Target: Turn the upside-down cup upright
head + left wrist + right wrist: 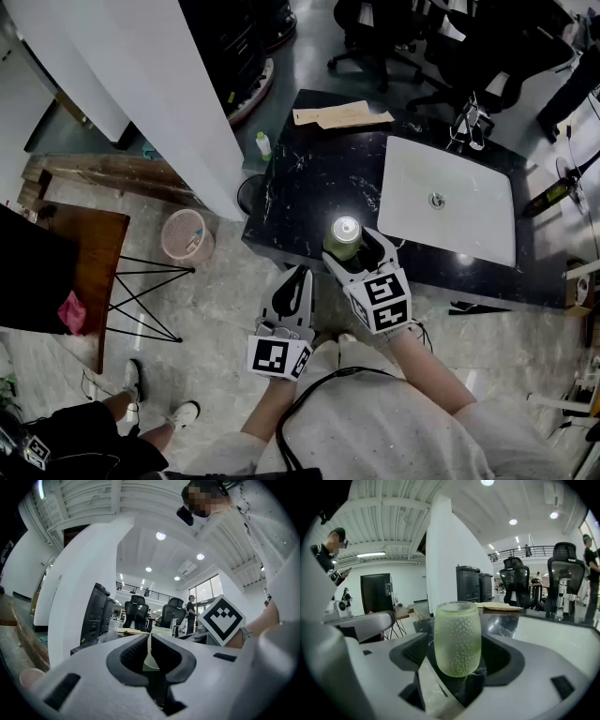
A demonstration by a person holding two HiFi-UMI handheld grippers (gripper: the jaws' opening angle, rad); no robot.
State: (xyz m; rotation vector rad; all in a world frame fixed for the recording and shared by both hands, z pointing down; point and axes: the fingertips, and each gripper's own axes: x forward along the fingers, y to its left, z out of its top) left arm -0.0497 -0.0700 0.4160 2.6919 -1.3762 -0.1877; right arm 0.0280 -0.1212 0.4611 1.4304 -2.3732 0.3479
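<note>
Green cup on the black table, between the right gripper's open jaws

The big black table [309, 178] has a white tray [478, 225] on it, at about 2 o'clock from the cup. The right gripper [354, 251] reaches over the table's near edge. Its jaws are wide apart, one on each side of the cup, and they do not squeeze it. The left gripper [300, 274] is off the table, at about 7 o'clock from the cup, with its jaws pressed together and nothing in them. The cup [345, 236] is bumpy green glass and stands straight on the table, close to the 6 o'clock edge. I cannot tell which end is up.
</note>
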